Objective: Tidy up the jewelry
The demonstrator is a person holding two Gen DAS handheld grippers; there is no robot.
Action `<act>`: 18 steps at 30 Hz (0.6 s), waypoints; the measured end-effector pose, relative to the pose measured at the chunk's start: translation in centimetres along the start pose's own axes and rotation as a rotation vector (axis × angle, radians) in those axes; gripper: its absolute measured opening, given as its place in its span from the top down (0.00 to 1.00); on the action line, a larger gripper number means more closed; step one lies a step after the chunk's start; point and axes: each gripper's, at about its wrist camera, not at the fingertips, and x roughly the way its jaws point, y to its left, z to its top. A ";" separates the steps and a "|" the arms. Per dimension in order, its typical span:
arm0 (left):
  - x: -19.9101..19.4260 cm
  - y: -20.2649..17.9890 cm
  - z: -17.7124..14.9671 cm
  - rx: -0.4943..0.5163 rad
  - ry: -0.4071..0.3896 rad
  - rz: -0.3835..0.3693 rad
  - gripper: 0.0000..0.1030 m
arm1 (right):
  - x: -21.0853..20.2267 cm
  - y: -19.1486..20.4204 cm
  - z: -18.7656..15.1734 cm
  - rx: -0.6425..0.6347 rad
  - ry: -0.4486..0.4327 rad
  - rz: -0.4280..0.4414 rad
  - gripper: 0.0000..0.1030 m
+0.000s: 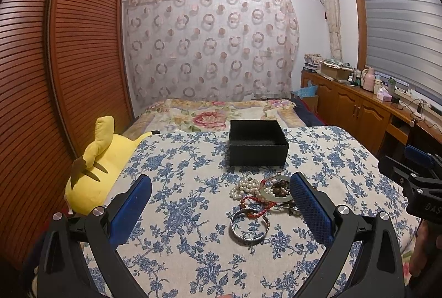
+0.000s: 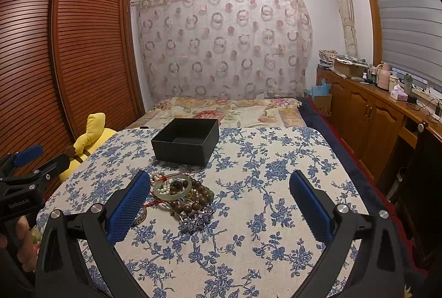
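An open black box (image 1: 258,143) stands on the blue-flowered cloth (image 1: 193,215); it also shows in the right wrist view (image 2: 186,142). In front of it lies a jewelry pile: a pearl string (image 1: 244,187), a pale jade bangle (image 1: 276,197), brown wooden beads (image 2: 197,198), a red cord (image 1: 255,211) and a silver bangle (image 1: 250,227). My left gripper (image 1: 221,189) is open, empty, above the cloth just before the pile. My right gripper (image 2: 221,187) is open and empty, with the pile by its left finger.
A yellow plush toy (image 1: 96,168) lies at the cloth's left edge. A slatted wooden wardrobe (image 1: 55,77) stands on the left. A wooden cabinet (image 1: 359,107) with clutter runs along the right wall. A flowered bedspread (image 1: 215,113) lies beyond the box.
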 end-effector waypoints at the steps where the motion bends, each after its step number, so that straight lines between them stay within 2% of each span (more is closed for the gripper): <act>1: 0.0 0.0 0.0 0.000 0.000 0.000 0.06 | 0.0 -0.1 0.0 0.000 0.000 0.000 0.02; 18: 0.1 -0.1 0.2 -0.002 -0.003 0.000 0.06 | 0.0 -0.2 0.1 -0.001 0.000 0.002 0.02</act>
